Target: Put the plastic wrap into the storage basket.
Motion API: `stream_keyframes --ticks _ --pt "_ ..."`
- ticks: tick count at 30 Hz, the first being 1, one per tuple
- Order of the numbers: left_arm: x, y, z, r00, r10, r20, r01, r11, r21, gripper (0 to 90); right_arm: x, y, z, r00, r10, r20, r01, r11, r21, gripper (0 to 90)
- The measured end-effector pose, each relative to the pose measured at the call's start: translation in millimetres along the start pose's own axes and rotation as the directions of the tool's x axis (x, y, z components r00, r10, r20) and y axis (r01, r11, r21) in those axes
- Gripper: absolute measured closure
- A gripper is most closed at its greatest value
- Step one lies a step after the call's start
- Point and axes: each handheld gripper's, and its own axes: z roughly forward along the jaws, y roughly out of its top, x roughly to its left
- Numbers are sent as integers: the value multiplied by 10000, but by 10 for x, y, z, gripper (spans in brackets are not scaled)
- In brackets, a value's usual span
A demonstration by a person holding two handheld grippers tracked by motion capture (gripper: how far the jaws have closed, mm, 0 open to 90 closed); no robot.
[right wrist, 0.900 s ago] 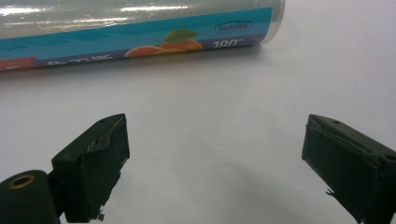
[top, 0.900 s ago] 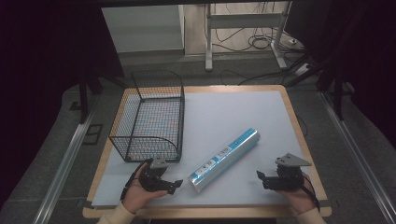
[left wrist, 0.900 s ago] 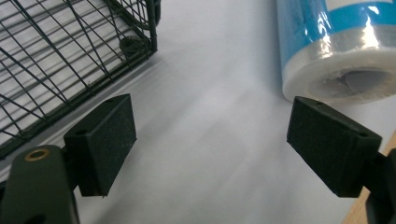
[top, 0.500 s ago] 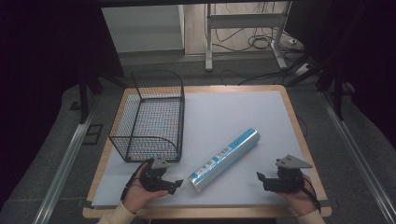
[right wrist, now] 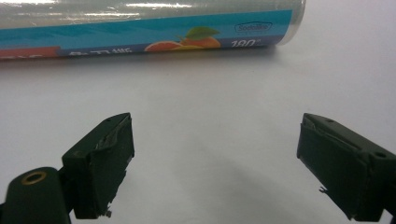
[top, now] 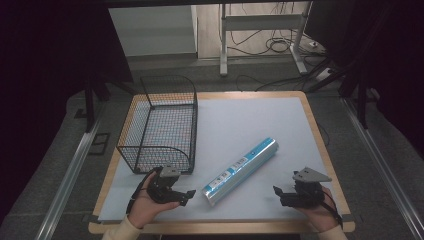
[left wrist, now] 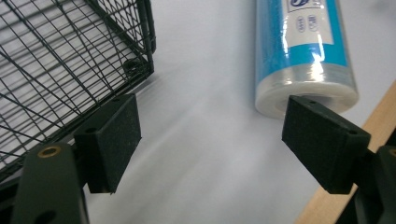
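Blue roll (top: 241,171) between open grippers

Roll (top: 241,171): clear glossy wrap, blue label with white panels, white end; orange fruit with green leaf print (right wrist: 187,41), white lettering. Wire basket (top: 162,125): black square-grid mesh. Table mat (top: 250,120): pale grey-white; table edge (top: 312,125): light wood. Left gripper (top: 190,196), right gripper (top: 275,192): black; right carries grey plate.
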Motion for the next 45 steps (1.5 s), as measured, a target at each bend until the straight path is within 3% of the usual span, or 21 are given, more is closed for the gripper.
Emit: stream_keyframes --ticks 19,35,45 --pt "-108 237 -170 9992 379 -93 -379 9993 45 179 17 6 -18 9999 -116 57 116 9999 -108 135" --pt "-249 479 -157 9963 852 -79 -852 9963 99 167 45 -4 21 9998 -181 -94 181 9998 19 133" --pt "-330 601 -23 9950 1001 -4 -1000 9947 248 164 42 -8 23 9998 -184 -78 184 9998 14 133"
